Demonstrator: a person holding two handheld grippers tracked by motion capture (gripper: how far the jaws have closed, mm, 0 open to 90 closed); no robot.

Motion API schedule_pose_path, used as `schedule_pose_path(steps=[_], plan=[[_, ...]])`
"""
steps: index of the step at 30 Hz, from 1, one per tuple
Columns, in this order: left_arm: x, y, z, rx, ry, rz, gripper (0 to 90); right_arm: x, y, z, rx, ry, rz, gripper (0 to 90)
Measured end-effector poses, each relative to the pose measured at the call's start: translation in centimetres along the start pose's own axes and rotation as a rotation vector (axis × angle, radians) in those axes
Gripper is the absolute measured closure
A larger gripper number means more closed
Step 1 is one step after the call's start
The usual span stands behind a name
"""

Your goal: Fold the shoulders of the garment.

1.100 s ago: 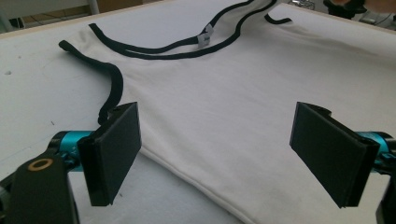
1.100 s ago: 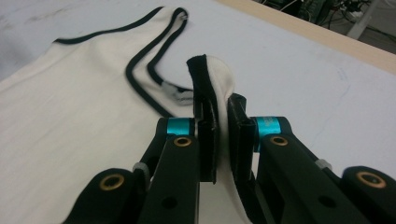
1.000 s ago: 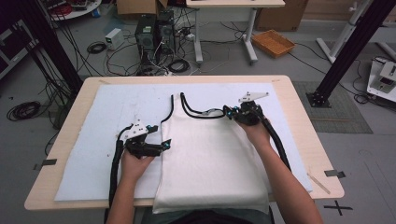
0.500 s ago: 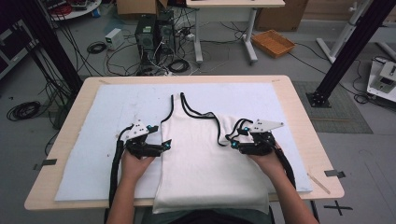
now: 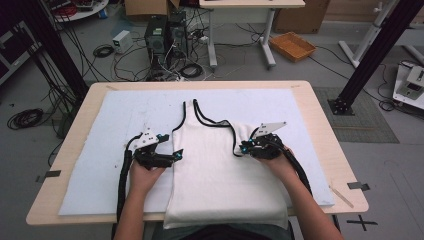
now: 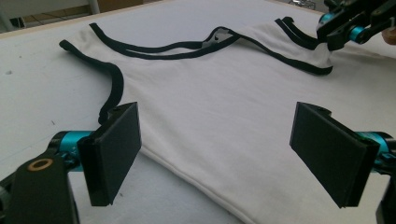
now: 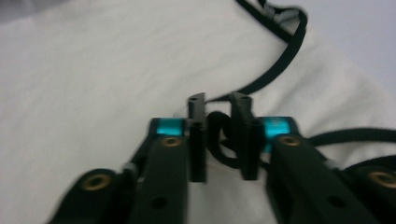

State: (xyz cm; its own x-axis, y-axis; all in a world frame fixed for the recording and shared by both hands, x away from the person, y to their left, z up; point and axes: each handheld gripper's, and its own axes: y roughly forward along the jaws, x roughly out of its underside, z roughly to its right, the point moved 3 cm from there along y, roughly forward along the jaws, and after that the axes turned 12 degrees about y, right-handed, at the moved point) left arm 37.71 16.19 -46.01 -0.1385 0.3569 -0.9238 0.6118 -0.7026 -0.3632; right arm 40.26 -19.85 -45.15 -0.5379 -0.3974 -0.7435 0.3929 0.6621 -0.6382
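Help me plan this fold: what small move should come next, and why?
Probably shut the left gripper on the tank top's side edge. Its jaws stand wide open astride that edge, gripping nothing, while the right gripper is already clamped on the black-trimmed strap folded onto the top.

You've got a plain white tank top [image 5: 220, 165] with black trim along the neck and armholes, on a white mat [image 5: 100, 165] over a light wood bench [image 5: 325, 130]. Your left gripper [image 6: 215, 144] and right gripper [image 7: 218, 140] are black with teal bits and brass-coloured rivets.
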Motion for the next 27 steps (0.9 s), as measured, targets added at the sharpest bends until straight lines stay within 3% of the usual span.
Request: schedule_pose_path(steps=[5,10,19,23,27], plan=[[0.0,0.0,0.0,0.001,0.002,-0.001,16.7,0.8,-1.7,-1.0,0.011,-0.044,0.047,86.1],[0.0,0.0,0.0,0.001,0.004,-0.001,16.6,2.7,-3.4,-1.5,0.017,-0.041,0.078,86.1],[0.0,0.0,0.0,-0.001,0.003,-0.001,16.6,5.0,-3.7,-2.1,0.043,-0.054,0.019,86.1],[0.0,0.0,0.0,-0.001,0.003,-0.002,16.6,5.7,-3.4,-2.2,0.076,-0.060,-0.014,85.9],[0.0,0.0,0.0,-0.003,0.006,-0.002,16.7,5.9,-3.3,-1.9,0.064,-0.029,-0.010,82.7]])
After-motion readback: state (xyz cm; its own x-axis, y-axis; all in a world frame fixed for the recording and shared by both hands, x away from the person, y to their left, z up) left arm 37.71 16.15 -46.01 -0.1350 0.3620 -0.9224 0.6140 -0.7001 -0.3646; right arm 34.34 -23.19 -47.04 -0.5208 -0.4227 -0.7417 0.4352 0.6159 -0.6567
